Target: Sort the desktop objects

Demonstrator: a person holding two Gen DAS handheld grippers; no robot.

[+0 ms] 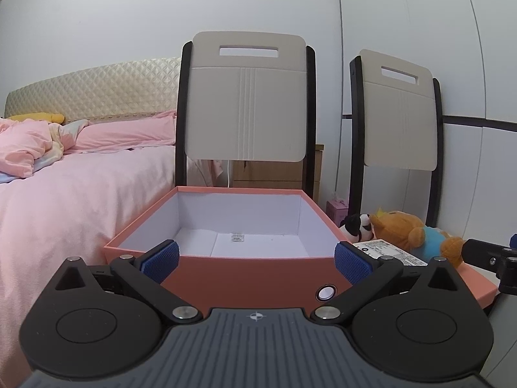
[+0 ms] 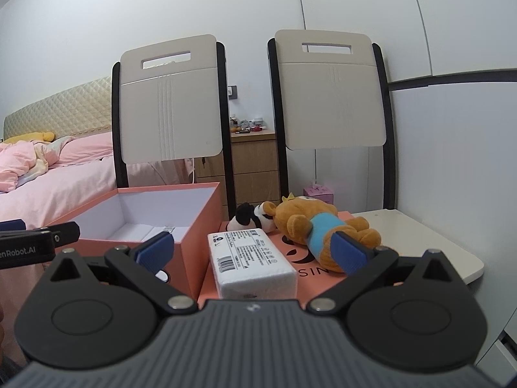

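Note:
An open orange box (image 1: 245, 274) with a white inside stands right in front of my left gripper (image 1: 257, 260), which is open and empty. In the right wrist view the box (image 2: 194, 226) is at the left. My right gripper (image 2: 255, 252) is open and empty, its fingers either side of a white tissue pack (image 2: 252, 263) that lies on the orange lid (image 2: 310, 278). A brown bear plush in a blue shirt (image 2: 323, 229) and a small panda plush (image 2: 245, 220) lie on the lid behind the pack. The bear (image 1: 416, 232) and panda (image 1: 358, 226) also show in the left wrist view.
Two folding chairs (image 2: 171, 106) (image 2: 329, 97) stand behind the box and lid. A bed with pink bedding (image 1: 64, 187) is at the left. A wooden drawer unit (image 2: 255, 168) and a pink tissue box (image 2: 318, 194) stand by the wall. A white table top (image 2: 420, 242) lies under the lid.

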